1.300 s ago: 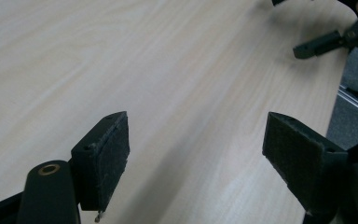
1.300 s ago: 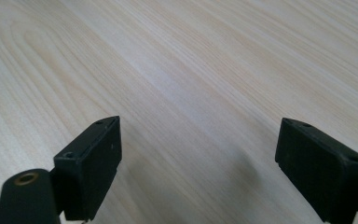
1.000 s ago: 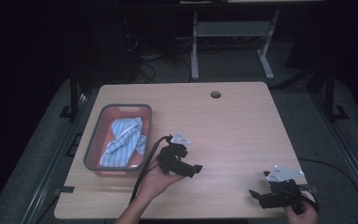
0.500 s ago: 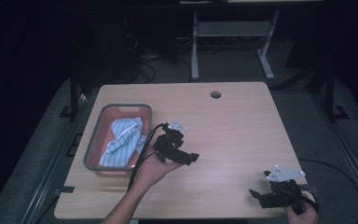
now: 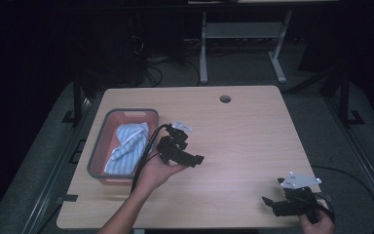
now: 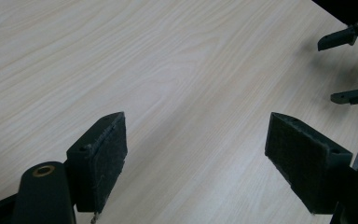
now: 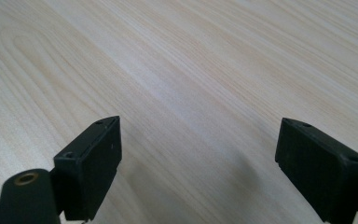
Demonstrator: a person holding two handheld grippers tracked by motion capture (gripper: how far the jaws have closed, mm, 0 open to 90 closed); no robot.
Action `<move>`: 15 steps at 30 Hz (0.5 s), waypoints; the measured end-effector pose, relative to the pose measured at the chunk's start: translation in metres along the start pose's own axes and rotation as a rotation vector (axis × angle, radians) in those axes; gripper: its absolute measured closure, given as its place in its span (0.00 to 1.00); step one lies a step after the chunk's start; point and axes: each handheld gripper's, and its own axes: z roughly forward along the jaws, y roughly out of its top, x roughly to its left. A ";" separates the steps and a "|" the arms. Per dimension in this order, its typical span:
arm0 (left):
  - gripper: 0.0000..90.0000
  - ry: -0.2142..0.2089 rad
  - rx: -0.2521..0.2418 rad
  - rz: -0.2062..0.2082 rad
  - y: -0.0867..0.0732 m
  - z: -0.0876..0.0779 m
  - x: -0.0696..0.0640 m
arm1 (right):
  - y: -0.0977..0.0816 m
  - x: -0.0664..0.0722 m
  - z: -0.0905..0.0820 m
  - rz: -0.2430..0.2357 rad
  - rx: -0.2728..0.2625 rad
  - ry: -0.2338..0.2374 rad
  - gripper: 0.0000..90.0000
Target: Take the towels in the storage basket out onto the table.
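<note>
at the left, the blue-and-white striped cloth [image 5: 126, 147] lies bunched in the red plastic bin with grey rim [image 5: 99, 145]. the left gripper [image 5: 195, 159], jaws wide and empty, has slid closer to that bin over the pale wooden tabletop [image 5: 253, 131], likely heading for the cloth. the right gripper [image 5: 268, 202] stays parked, jaws wide, near the front edge.

A tub [image 5: 97, 146] sits left of frame centre on the table [image 5: 253, 126], a cloth [image 5: 126, 146] in it; left gripper [image 5: 199, 158] just right, right gripper [image 5: 269, 202] lower right.

A light wooden table [image 5: 253, 131] bears a red tub [image 5: 108, 122] of striped cloth [image 5: 126, 144]
</note>
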 end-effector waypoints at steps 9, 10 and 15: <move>0.23 -0.002 -0.010 -0.014 -0.002 -0.011 0.007 | 0.000 0.000 0.000 0.000 -0.002 -0.002 0.15; 0.23 0.000 -0.010 -0.012 -0.002 -0.011 0.008 | 0.000 0.000 0.000 0.003 -0.002 -0.002 0.15; 0.24 -0.003 -0.009 -0.024 -0.003 -0.019 0.015 | 0.000 0.000 0.000 0.001 0.002 -0.003 0.15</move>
